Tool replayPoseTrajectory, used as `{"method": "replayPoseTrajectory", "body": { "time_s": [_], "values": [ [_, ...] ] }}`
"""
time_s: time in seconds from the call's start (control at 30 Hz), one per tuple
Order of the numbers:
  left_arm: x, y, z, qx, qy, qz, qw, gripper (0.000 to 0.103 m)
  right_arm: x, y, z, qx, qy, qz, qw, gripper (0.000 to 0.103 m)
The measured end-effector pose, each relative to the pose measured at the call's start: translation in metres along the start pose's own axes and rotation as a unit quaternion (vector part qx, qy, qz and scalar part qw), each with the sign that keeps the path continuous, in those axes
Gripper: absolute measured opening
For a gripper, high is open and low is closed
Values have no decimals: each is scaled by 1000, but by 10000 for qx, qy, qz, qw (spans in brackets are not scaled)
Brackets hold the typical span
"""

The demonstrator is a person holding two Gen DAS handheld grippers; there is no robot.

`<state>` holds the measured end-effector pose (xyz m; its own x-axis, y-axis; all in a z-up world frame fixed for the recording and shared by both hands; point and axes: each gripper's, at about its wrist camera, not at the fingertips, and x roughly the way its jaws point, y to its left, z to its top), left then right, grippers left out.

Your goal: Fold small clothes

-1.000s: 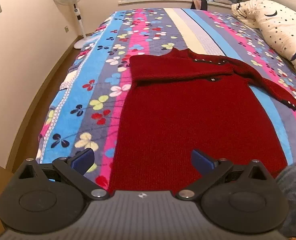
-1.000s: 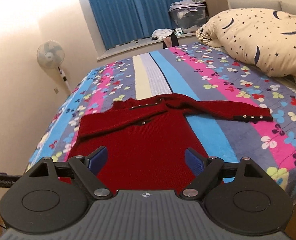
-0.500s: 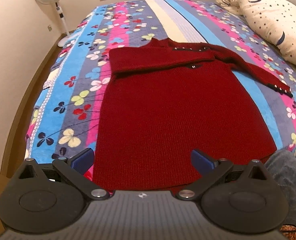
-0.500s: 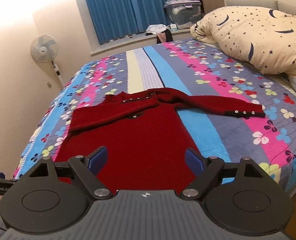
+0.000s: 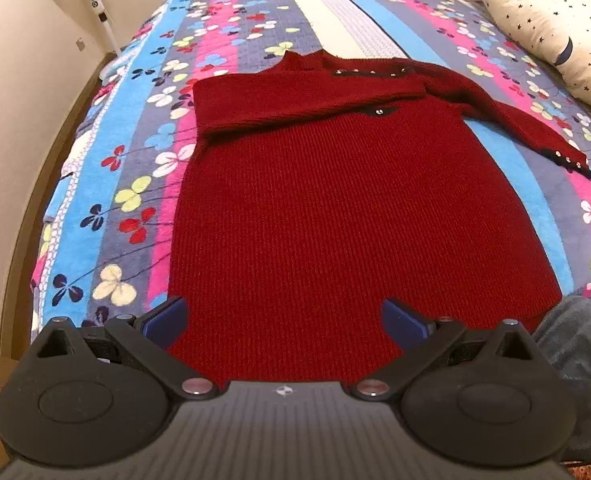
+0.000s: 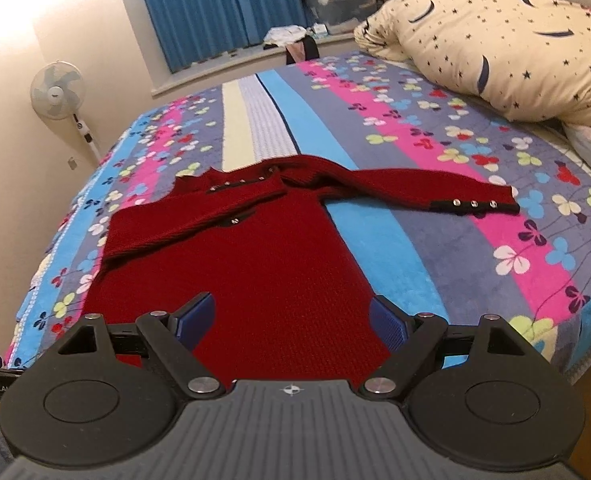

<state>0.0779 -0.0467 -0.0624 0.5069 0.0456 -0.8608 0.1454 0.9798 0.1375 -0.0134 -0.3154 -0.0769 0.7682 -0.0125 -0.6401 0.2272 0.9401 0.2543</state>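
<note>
Left wrist view: dark red knitted sweater [image 5: 355, 220], flat on the striped flower-print bedspread [image 5: 135, 160]; one sleeve folded across the chest at 11 o'clock, the other trailing toward 2 o'clock. Left tongs [image 5: 283, 320] spread, nothing between them, over the hem, probably to take it for a fold.

Right wrist view: right tongs [image 6: 291, 320] spread and empty above the hem. Outstretched sleeve [image 6: 435, 196] at 1 o'clock, not yet folded. Star-print cream pillow [image 6: 515, 48] at 2 o'clock; white standing fan [image 6: 57, 92] at 10 o'clock.
</note>
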Motion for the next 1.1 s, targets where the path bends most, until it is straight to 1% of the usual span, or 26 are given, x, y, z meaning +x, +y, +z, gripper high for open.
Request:
{"method": "replayPoseTrajectory", "body": {
  "time_s": [0.2,0.33,0.4,0.53,0.63,0.67,0.7,0.8,0.83,0.9,0.93,0.97,1.0,1.03,1.07,1.1],
  "values": [
    [21,-6,18,12,132,32,9999,103,26,-16,8,57,132,-87,9999,85],
    [39,-4,31,14,240,151,9996,103,59,-44,29,274,156,-261,9992,85],
    [48,-2,39,-12,306,245,9992,103,84,-65,43,455,208,-419,9979,85],
    [69,4,59,-160,437,398,9981,103,145,-116,68,882,273,-881,9918,85],
    [83,6,70,-251,561,477,9970,103,191,-144,80,962,543,-1210,9865,85],
    [89,6,73,-262,612,507,9965,103,207,-149,84,822,587,-1251,9870,85],
    [94,5,76,-267,674,535,9959,103,222,-151,88,628,602,-1381,9866,85],
    [109,2,80,-276,846,583,9943,103,273,-151,99,-248,573,-1744,9827,87],
    [113,1,81,-274,906,585,9938,103,287,-151,101,-504,600,-1860,9794,87],
    [120,1,81,-313,985,613,9928,103,318,-150,102,-1071,704,-2149,9682,89],
    [123,1,81,-338,1029,641,9920,103,332,-150,101,-1329,796,-2286,9611,89],
    [126,1,81,-347,1076,658,9914,103,340,-151,99,-1556,774,-2348,9564,88],
    [129,2,82,-347,1111,671,9909,103,339,-151,99,-1694,558,-2277,9573,68],
    [131,2,83,-340,1124,696,9906,103,336,-151,102,-1773,427,-2114,9602,41],
    [134,2,84,-322,1131,732,9904,103,332,-152,109,-1778,519,-1924,9637,9],
    [137,1,85,-307,1134,767,9901,103,325,-153,120,-1639,473,-1862,9676,8]
  ]
}}
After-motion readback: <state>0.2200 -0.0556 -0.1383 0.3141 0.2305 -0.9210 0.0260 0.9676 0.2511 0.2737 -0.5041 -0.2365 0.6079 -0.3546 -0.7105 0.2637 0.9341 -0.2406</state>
